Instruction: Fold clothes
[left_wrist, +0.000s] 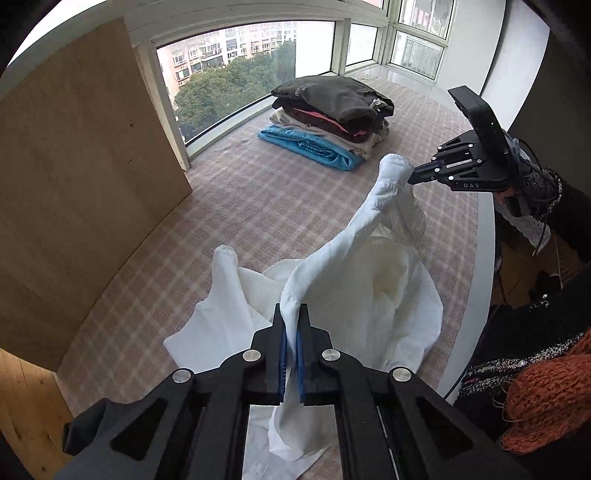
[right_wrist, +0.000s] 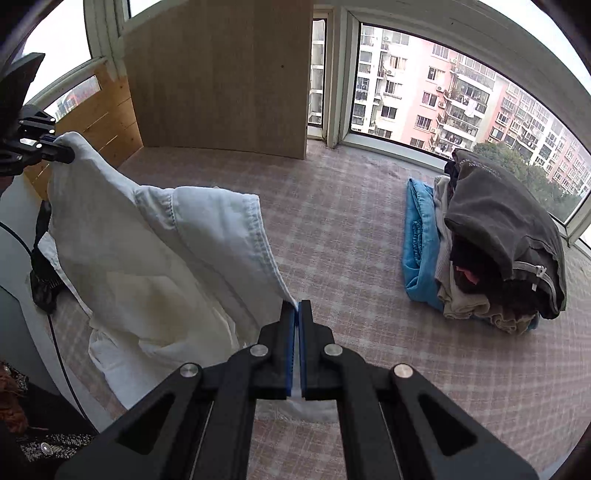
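High-rise flat's glazed balcony room: wraparound windows (right_wrist: 461, 96) facing pink apartment blocks (right_wrist: 436, 88), checked cloth (left_wrist: 295, 206) underfoot, stacked folded clothes (left_wrist: 328, 118).

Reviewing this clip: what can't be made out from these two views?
- White garment: its type; bunched, and its lower part sits behind the left hand-held gripper in the left wrist view.
- Stack of folded clothes: the item count; the dark top piece covers the layers in both views.
- Right hand-held gripper: how much cloth it pinches; the pads cover it.

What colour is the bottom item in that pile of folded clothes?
Bright blue bottom item, seen best from the left wrist view.
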